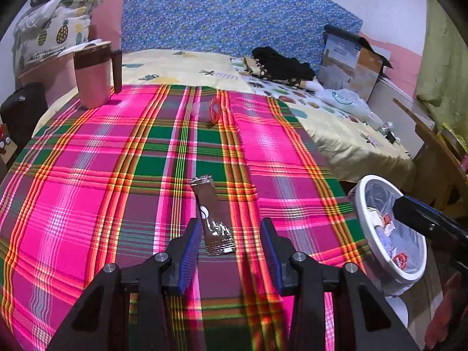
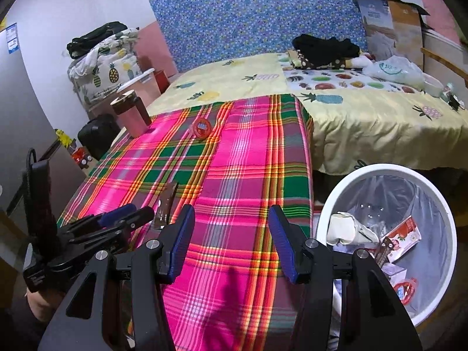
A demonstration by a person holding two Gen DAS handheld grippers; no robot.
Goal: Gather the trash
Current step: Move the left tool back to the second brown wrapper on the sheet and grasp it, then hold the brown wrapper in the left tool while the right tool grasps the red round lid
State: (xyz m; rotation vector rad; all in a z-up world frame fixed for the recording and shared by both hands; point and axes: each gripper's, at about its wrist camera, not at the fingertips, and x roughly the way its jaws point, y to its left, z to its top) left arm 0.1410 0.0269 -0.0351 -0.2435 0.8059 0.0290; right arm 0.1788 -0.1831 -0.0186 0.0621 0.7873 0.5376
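On the plaid cloth (image 1: 117, 175), you've one brown wrapper (image 1: 213, 219) and one red-lidded cup (image 1: 211, 111). Your left gripper (image 1: 231, 234) and right gripper (image 2: 232, 225) both gape, empty; one bin (image 2: 327, 216) alongside.

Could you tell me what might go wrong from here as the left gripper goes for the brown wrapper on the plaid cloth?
1. The brown wrapper lies flat on the plaid cloth, so the left gripper, open above it, may pinch fabric too.
2. The clear cup with the red lid lies on its side and could roll if the cloth is tugged.
3. The white bin sits off the cloth's edge, so a loosely held wrapper could miss it.
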